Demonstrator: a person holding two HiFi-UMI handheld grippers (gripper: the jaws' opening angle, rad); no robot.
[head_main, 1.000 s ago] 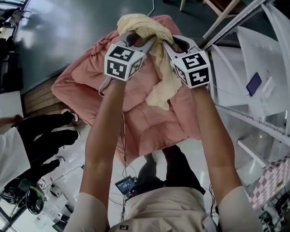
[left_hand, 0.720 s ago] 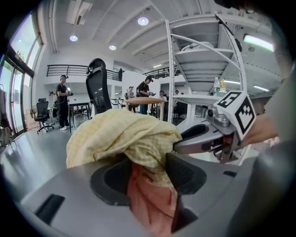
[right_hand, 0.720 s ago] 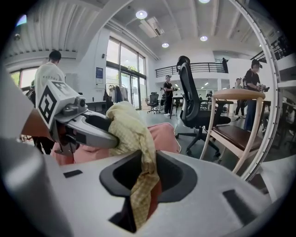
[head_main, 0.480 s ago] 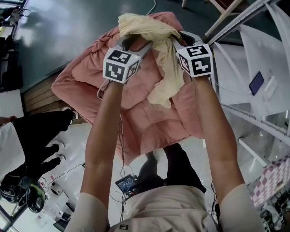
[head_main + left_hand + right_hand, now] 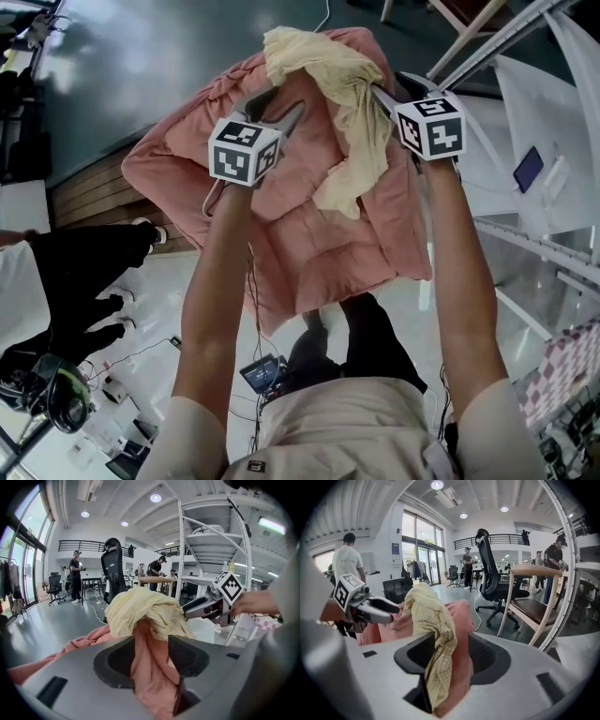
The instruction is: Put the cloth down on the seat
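The cloth (image 5: 342, 103) lies on the seat (image 5: 281, 244). It is bunched in a yellow heap on the pink cushion's far edge, and one tail trails down the padding toward the middle. In the left gripper view it sits as a rounded mound (image 5: 145, 611) on top of the pink fabric, nothing lifting it.

My left claw (image 5: 278, 103) is spread wide, its jaws having just been opening. It hangs beside the heap and apart from it. Only pink seat fabric shows between its jaws, none of the cloth.

My right claw (image 5: 396, 89) is spread too, its jaws having just been opening as well. Here the cloth's tail (image 5: 436, 663) hangs down through the gap alongside the cushion. It brushes one jaw, but the pads stand off it, so I read that as released rather than pinched.

By my reckoning the job is almost done: the cloth is down, both grips are let go, and the seat bears its weight. What remains is to back both claws away. I'd ease the right one out carefully so the tail doesn't snag and drag the cloth off that edge. The heap sits high on the cushion, so it could slide.

Around the seat are dark floor, a wooden chair (image 5: 534, 606) and an office chair (image 5: 492, 578).
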